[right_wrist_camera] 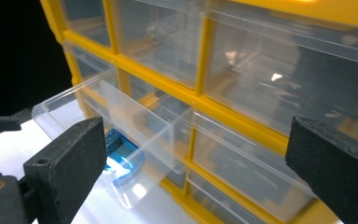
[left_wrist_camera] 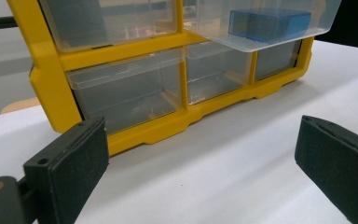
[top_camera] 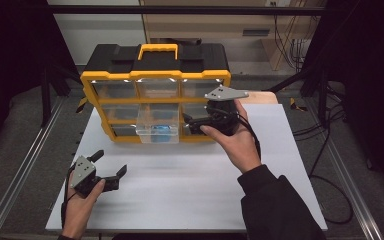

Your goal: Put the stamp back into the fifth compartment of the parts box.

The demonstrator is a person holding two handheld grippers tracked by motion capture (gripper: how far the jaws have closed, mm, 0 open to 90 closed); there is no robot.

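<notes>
From the high view: yellow-and-black drawer cabinet (top_camera: 156,90) standing at the far side of the white bench (top_camera: 190,185), three columns of clear drawers behind a yellow frame, yellow handle on the black top. Middle-column clear drawer (top_camera: 157,127) pulled out toward the person, a blue block (top_camera: 161,129) lying inside it. Right claw (top_camera: 192,125) held up against the cabinet's lower right front, just beside the open drawer, pointing left toward it, grey three-cornered plate on top, hand wrapped round the body. Left claw (top_camera: 111,172) resting low near the bench's left front corner, well apart from the cabinet, jaws spread wide with nothing between them. From the left gripper view: two black jaws set far apart at the bottom corners, only bare white bench (left_wrist_camera: 205,177) between them; beyond, the cabinet's yellow frame (left_wrist_camera: 135,135) with shut lower drawers, and the pulled-out drawer (left_wrist_camera: 261,28) overhanging at the top right with the blue block (left_wrist_camera: 270,23) inside. From the right gripper view: jaws likewise wide, gripping nothing, close before the cabinet front (right_wrist_camera: 242,116); open drawer (right_wrist_camera: 121,121) jutting out at the lower left, its clear side wall slanting across, blue block (right_wrist_camera: 121,158) seen through the plastic just behind the left jaw.
</notes>
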